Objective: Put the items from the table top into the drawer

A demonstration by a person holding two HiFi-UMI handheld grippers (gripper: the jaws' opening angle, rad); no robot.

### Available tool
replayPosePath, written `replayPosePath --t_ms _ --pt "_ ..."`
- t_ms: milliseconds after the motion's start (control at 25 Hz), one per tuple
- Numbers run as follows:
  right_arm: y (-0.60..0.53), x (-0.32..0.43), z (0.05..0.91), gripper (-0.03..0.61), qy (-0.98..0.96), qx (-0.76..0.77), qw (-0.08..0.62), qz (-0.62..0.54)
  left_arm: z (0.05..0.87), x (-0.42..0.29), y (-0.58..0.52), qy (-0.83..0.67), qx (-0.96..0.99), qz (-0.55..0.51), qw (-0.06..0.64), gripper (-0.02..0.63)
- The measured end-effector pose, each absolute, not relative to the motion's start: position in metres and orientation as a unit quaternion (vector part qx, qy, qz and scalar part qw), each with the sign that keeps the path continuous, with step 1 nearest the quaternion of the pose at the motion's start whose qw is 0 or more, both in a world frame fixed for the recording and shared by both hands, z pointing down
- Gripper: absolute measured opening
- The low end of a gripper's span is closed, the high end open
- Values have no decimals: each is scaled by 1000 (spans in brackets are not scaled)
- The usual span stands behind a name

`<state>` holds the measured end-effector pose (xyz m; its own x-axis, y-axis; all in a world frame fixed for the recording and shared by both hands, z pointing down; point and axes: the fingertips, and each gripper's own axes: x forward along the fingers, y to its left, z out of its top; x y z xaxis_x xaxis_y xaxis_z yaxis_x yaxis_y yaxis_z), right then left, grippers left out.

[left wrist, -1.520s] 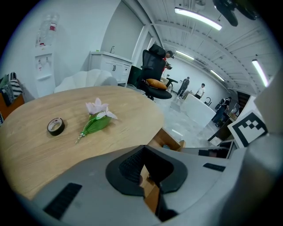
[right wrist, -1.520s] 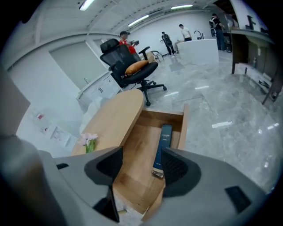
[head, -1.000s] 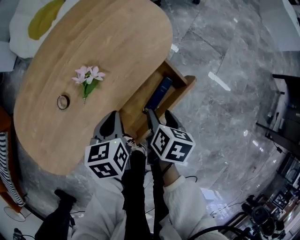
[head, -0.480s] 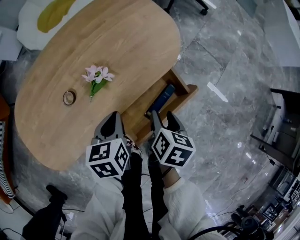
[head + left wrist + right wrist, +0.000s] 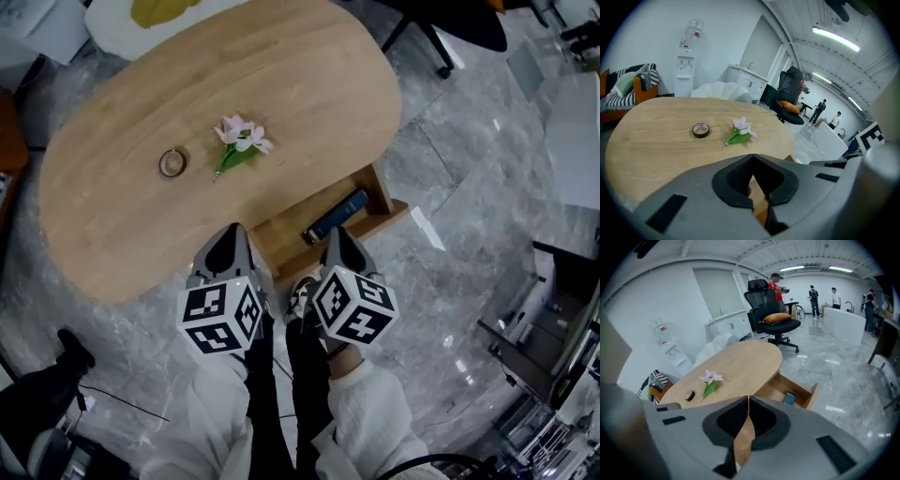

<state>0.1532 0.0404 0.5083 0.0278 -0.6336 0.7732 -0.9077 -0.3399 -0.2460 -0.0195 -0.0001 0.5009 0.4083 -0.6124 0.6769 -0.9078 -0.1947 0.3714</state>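
On the oval wooden table (image 5: 291,66) lie a pink flower sprig (image 5: 242,141) and a small tape ring (image 5: 172,162); both also show in the left gripper view, flower (image 5: 740,131) and ring (image 5: 700,130). The drawer (image 5: 396,212) stands pulled out at the table's near edge, and a dark blue book (image 5: 336,216) lies inside it. My left gripper (image 5: 228,236) hangs over the table's near edge, jaws shut and empty (image 5: 752,157). My right gripper (image 5: 339,236) hovers above the drawer's front, shut on nothing (image 5: 748,399).
A black office chair (image 5: 771,301) stands beyond the table's far end, and a white cushion seat with a yellow patch (image 5: 159,11) sits at the far left. A water dispenser (image 5: 686,70) is against the wall. Grey marble floor (image 5: 469,187) surrounds the table.
The right gripper's jaws, spread over the drawer a second ago, have shut. Both grippers have drawn back and up from the table edge. The book stays in the drawer.
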Motion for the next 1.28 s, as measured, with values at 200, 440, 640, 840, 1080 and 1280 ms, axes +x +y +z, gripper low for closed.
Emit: replayPosePath --t_ms 200,440,640,840,1080,1280 --pt "27 119 498 67 -604 659 185 407 490 -50 8 -553 721 167 384 -6" --pt "26 94 498 67 -637 629 209 394 489 -75 17 -585 698 149 385 -6" --pt "29 78 498 67 -656 610 231 381 490 -87 25 -600 683 144 391 -6" --pt "20 62 496 67 -669 596 247 369 486 -96 21 -605 680 142 389 -6" --pt "4 42 502 67 -673 584 261 370 491 -116 10 -609 672 145 395 -6" --pt "-19 22 508 67 -671 581 264 377 497 -134 -11 -607 670 150 399 -6"
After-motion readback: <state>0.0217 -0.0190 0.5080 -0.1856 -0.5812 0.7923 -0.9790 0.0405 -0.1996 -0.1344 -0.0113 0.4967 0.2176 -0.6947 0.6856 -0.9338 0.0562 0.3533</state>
